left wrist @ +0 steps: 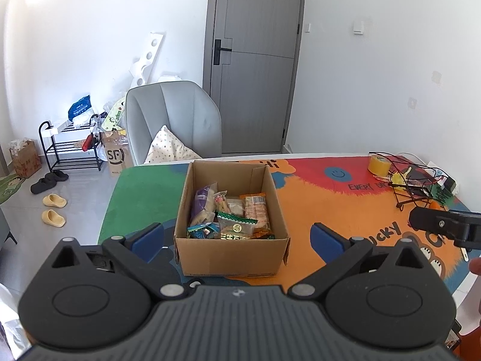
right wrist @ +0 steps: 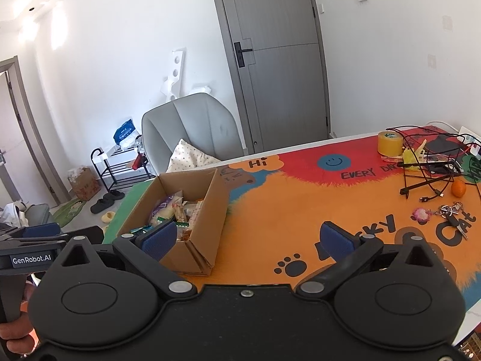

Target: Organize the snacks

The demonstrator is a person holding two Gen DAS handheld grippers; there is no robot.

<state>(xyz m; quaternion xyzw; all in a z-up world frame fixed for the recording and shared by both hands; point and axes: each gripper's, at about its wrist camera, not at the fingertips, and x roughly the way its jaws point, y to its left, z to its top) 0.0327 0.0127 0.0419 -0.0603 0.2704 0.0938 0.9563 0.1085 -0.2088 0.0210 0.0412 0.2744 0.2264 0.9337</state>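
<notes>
Both hand-held grippers, left (left wrist: 237, 234) and right (right wrist: 249, 237), gape wide and empty. The snacks (left wrist: 231, 213) sit in the cardboard box (left wrist: 231, 255) mid-frame; crowded packets risk a double pick or snagged flap.

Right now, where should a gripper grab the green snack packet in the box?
Probably its crimped top edge, coming straight down from above. The green packet lies on top of the pile, and the box walls block any sideways reach. The open left gripper faces the box.
</notes>
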